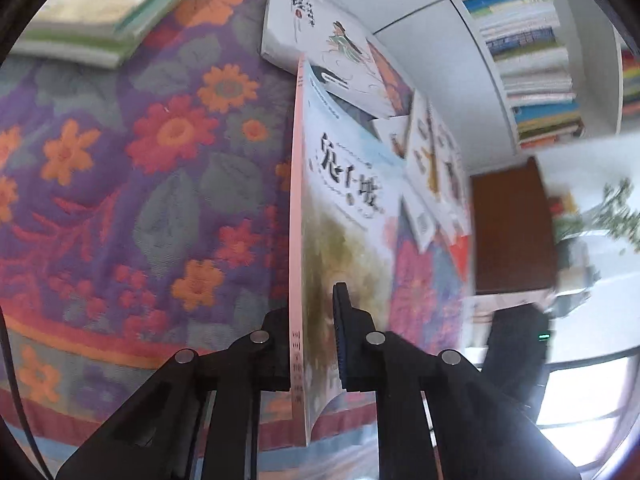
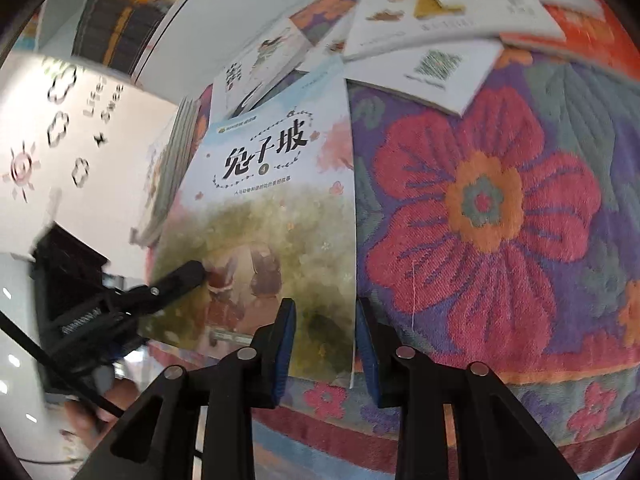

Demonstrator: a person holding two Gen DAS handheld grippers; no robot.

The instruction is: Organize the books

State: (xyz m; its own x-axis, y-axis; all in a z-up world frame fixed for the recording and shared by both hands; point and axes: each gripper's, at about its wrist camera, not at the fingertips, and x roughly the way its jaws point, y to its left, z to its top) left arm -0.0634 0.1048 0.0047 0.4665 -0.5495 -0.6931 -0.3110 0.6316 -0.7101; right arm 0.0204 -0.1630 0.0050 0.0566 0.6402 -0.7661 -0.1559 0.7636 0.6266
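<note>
A thin picture book (image 1: 344, 208) with a pale blue and green cover and black Chinese title is held up on edge above the flowered cloth. My left gripper (image 1: 312, 344) is shut on its lower part near the pink spine. In the right wrist view the same book (image 2: 276, 208) faces the camera, with the left gripper (image 2: 188, 276) clamped on its left side. My right gripper (image 2: 326, 344) is open, its blue-padded fingers (image 2: 286, 344) straddling the book's lower right edge without pinching it.
A flowered purple, red and orange cloth (image 1: 140, 200) covers the surface. Several loose books (image 1: 332, 44) lie scattered behind, also in the right wrist view (image 2: 440, 12). A green-edged stack (image 1: 100, 20) lies far left. A white bookshelf (image 1: 528, 60) and a brown board (image 1: 512, 228) stand beyond.
</note>
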